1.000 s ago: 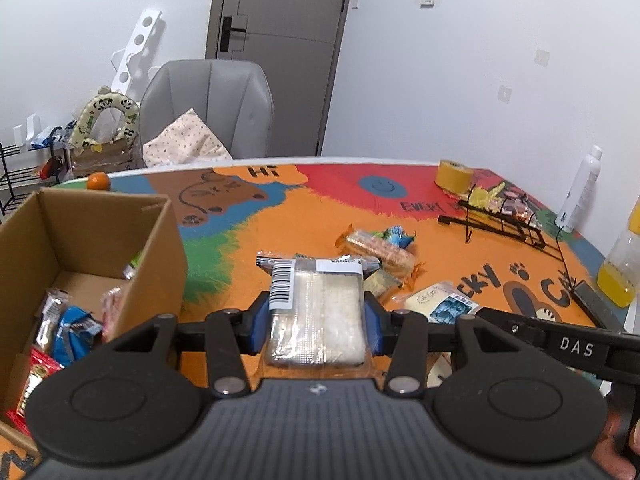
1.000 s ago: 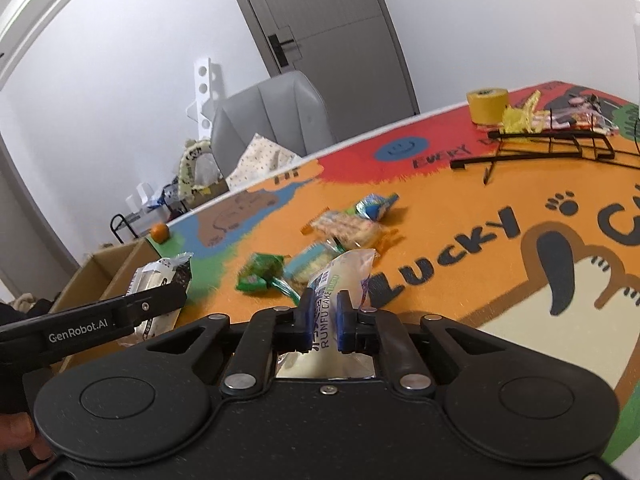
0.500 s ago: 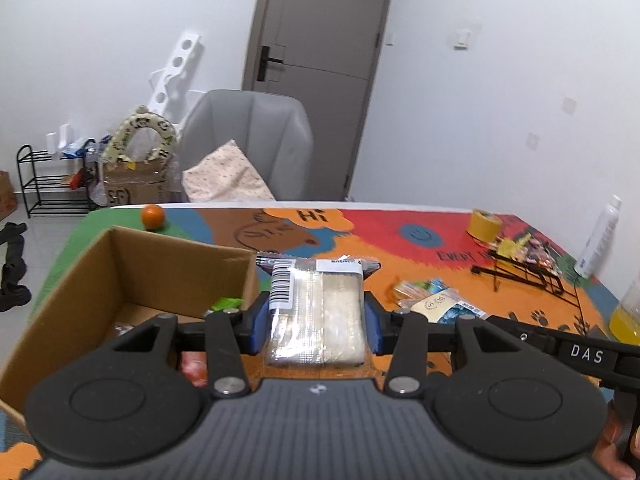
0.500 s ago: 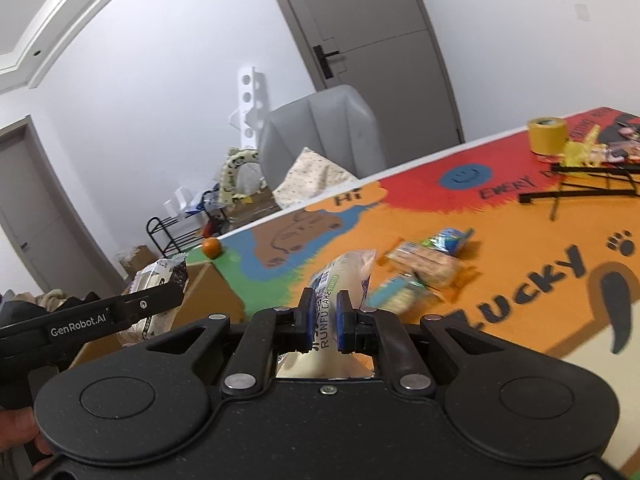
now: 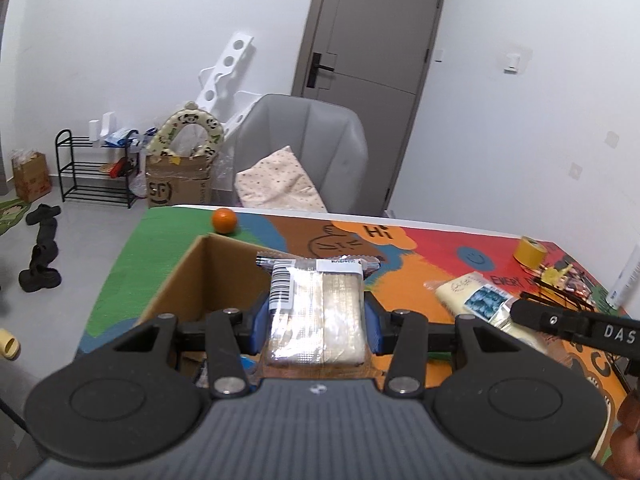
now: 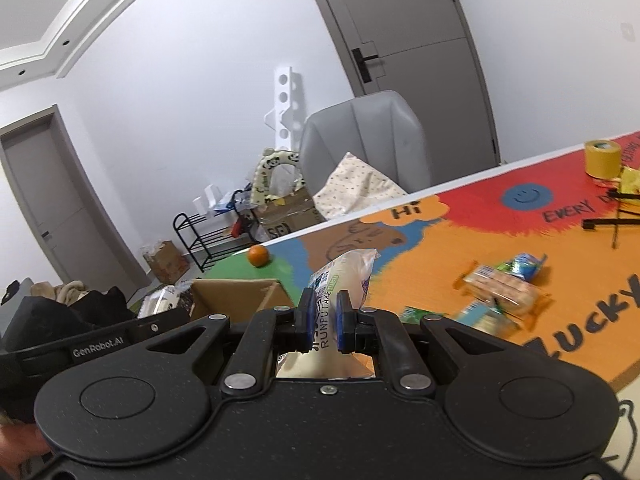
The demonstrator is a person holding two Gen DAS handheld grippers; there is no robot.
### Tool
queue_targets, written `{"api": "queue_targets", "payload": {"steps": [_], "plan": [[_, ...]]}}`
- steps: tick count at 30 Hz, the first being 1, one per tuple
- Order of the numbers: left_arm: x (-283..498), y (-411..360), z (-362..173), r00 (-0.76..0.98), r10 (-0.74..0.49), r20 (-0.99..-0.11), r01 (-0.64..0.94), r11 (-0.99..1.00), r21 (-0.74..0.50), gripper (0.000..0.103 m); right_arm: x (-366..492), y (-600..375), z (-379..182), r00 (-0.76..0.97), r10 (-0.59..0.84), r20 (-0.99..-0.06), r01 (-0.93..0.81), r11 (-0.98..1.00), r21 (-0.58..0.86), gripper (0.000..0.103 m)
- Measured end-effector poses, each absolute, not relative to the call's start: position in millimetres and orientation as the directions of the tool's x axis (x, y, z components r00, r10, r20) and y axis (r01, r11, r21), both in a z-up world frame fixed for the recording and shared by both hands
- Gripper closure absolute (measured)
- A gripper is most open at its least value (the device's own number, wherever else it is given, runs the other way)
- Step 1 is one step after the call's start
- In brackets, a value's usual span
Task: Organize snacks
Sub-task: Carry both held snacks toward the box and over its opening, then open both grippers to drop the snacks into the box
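My left gripper is shut on a clear-wrapped pack of pale wafers with a barcode label, held above the open cardboard box. My right gripper is shut on a cream cake packet printed RUNFU CAKE, pinched by its edge. The same box lies just ahead and left of it. In the left wrist view the right gripper's packet hangs at the right. Several loose snacks lie on the colourful table mat.
An orange sits at the mat's far corner behind the box. A yellow tape roll and a black wire rack stand far right. A grey chair with a cushion stands beyond the table; floor clutter lies left.
Both grippers have swung left and risen with their packets. The box has come from the left edge to under the left gripper, and the loose snacks have slid to the right.
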State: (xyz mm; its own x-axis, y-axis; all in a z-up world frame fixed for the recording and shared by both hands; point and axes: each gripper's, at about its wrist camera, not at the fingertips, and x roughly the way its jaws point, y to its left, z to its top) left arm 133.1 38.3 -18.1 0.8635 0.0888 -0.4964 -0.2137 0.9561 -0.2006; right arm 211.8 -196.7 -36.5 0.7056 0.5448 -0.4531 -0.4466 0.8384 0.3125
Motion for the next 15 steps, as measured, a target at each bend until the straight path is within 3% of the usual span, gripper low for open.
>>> {"api": "queue_targets", "payload": {"steps": [15], "plan": [[124,85,-25,0.841,0.151,-0.519,-0.304,0.926,-0.223,0.054,210,-138,-24,0.666,0.595,-0.451,-0.525,0.803,0.284,0.094]]}}
